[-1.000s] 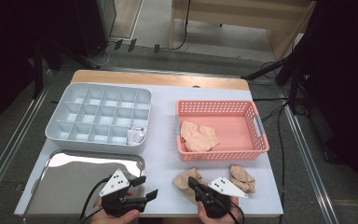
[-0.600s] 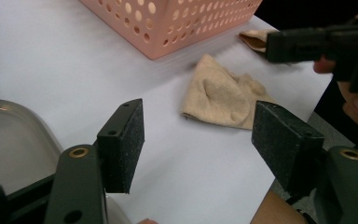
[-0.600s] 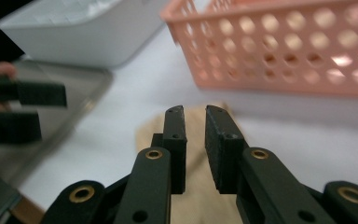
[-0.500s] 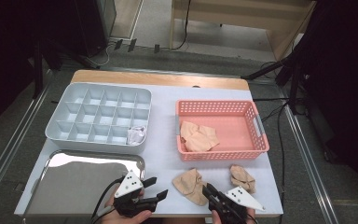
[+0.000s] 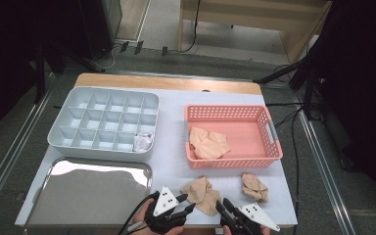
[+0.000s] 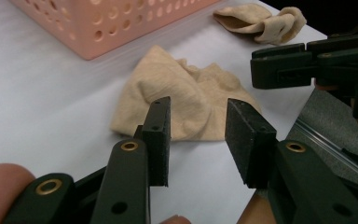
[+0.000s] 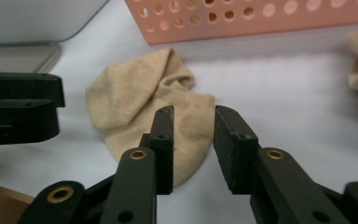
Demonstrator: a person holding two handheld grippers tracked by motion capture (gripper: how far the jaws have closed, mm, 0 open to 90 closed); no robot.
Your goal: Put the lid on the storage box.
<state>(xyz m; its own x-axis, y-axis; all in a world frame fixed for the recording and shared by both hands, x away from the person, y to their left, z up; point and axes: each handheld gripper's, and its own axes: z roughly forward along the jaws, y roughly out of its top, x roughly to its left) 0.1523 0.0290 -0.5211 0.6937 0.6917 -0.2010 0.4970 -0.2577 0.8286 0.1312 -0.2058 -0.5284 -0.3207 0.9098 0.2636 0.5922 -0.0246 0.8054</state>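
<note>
A crumpled beige sock [image 5: 201, 193] lies on the white table near its front edge, below the pink basket [image 5: 269, 122]. My left gripper [image 5: 185, 204] points at it from the left and my right gripper [image 5: 223, 205] from the right. In the left gripper view the jaws [image 6: 198, 112] have just been closing but still stand apart, with the sock [image 6: 186, 93] just beyond the tips and nothing between the pads. In the right gripper view the jaws [image 7: 193, 116] have just been opening over the sock's near edge [image 7: 140, 98], with no grip on it. A second sock [image 5: 254, 187] lies to the right.
A third beige sock [image 5: 208, 143] lies inside the pink basket. At the back left is a grey compartment tray [image 5: 103, 122] with a white bundle [image 5: 143, 142] in its near right cell. A shiny metal tray [image 5: 88, 193] lies at the front left, close to my left hand.
My left gripper has slid right toward the middle sock and its jaws have narrowed. My right gripper has drawn back toward the table's front edge and its jaws have parted.
</note>
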